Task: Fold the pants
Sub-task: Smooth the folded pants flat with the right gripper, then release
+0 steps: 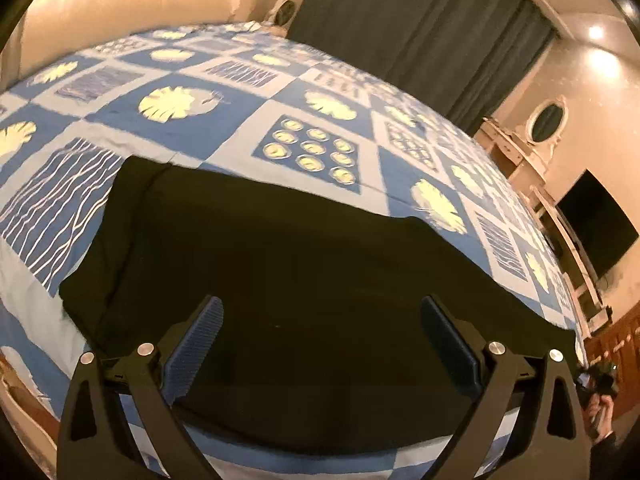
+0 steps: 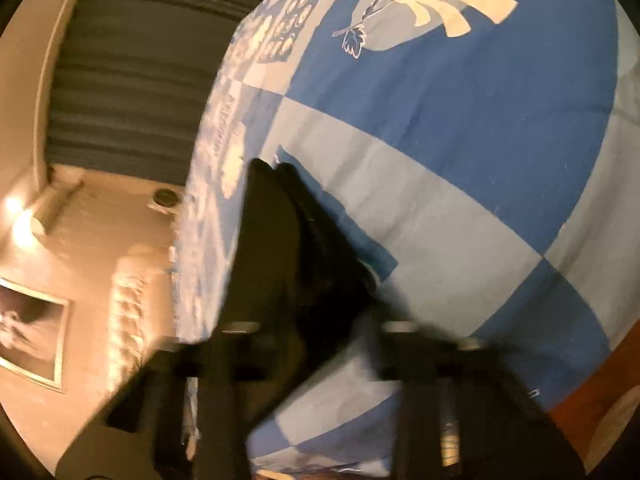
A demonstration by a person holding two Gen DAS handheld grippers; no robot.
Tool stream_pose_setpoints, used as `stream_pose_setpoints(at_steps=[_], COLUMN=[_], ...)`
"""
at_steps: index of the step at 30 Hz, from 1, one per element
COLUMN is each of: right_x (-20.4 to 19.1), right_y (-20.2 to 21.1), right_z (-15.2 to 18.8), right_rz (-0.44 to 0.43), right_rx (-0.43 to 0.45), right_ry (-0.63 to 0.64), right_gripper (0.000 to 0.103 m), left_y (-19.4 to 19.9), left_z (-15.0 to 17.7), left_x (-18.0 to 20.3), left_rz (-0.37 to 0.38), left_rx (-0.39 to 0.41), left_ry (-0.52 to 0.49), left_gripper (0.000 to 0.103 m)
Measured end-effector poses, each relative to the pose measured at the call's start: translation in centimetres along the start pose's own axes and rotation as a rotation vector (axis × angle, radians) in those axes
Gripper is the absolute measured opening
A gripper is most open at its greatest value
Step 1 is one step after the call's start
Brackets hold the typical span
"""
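Bedspread [image 1: 192, 128] beyond pants [image 1: 300, 248] bare, passable; headboard [image 1: 120, 4] blocks far end

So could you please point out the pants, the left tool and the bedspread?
pants [image 1: 304, 248], left wrist view, middle of the flat black cloth
left tool [image 1: 320, 312], left wrist view, midway between its tips
bedspread [image 1: 188, 128], left wrist view, bare blue square

Pants [image 1: 304, 264]: plain black, lying ahead of and under the left gripper [image 1: 320, 344], whose fingers are black with ribbed dark-blue pads [image 1: 196, 344]. Bedspread [image 1: 192, 128] beyond the claw: checked mid-blue and pale grey-blue, with cream leaf motifs, white wavy-line squares and a square of cream dots; curtain [image 1: 420, 32] further off: dark grey
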State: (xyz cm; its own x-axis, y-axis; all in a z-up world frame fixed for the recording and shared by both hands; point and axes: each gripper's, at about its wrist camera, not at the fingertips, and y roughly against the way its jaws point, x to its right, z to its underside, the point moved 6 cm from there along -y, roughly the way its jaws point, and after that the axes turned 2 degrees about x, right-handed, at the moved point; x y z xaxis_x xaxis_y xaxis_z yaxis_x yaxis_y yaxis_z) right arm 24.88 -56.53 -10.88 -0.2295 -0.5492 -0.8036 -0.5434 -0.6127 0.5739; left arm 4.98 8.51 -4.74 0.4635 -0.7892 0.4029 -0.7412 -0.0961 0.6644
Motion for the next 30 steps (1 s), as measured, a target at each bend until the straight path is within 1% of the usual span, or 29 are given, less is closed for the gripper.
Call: stream_pose_setpoints(at_steps=[3, 7, 11, 14, 15, 18, 20, 23, 26, 27, 29, 30], right_x=[-0.8, -4.0, -9.4, -13.2, -15.1, -19.3, -22.4, -25.6, -27.7, -28.4, -29.2, -29.7], right_y=[0.3, 1.3, 2.4, 2.5, 2.3, 1.4, 0.1, -2.2, -4.5, -5.9, -7.5, -8.8], right_z=[0.0, 0.2, 1.4, 2.7, 3.6, 5.8, 8.1, 11.6, 15.0, 16.7, 18.7, 20.4], right_rz=[0.009, -0.028, -0.051, -0.048, -0.042, -0.033, -0.016, -0.007, -0.001, 0.006, 0.017, 0.023], right_rx=[0.031, 0.059, 0.077, 0.081, 0.082, 0.071, 0.054, 0.016, -0.026, -0.05, -0.073, -0.095], right_ry=[0.02, 0.06, 0.154, 0.212, 0.25, 0.347, 0.429, 0.521, 0.575, 0.6, 0.627, 0.649], right_gripper=[0.016, 0.016, 0.016, 0.016, 0.016, 0.016, 0.016, 0.016, 0.016, 0.016, 0.016, 0.016], left_y=[0.4, 0.8, 0.7, 1.2, 1.3, 1.6, 1.6, 1.8, 2.0, 2.1, 2.3, 2.3], left_z=[-0.4, -0.6, -0.5, -0.7, -0.8, -1.0, -1.0, -1.1, -1.1, -1.2, -1.3, -1.3], left_x=[-1.3, -2.9, -3.4, -3.1, -2.9, -2.1, -1.5, -0.7, 0.0, 0.1, 0.4, 0.5], left_rz=[-0.043, -0.108, -0.111, -0.11, -0.109, -0.102, -0.102, -0.084, -0.064, -0.061, -0.054, -0.047], left_rx=[0.005, 0.012, -0.002, 0.011, 0.016, 0.026, 0.025, 0.028, 0.03, 0.032, 0.038, 0.04], left_ry=[0.034, 0.063, 0.095, 0.087, 0.079, 0.038, 0.005, -0.021, -0.026, -0.026, -0.025, -0.022], left_gripper=[0.098, 0.098, 0.098, 0.098, 0.098, 0.098, 0.098, 0.098, 0.098, 0.098, 0.098, 0.098])
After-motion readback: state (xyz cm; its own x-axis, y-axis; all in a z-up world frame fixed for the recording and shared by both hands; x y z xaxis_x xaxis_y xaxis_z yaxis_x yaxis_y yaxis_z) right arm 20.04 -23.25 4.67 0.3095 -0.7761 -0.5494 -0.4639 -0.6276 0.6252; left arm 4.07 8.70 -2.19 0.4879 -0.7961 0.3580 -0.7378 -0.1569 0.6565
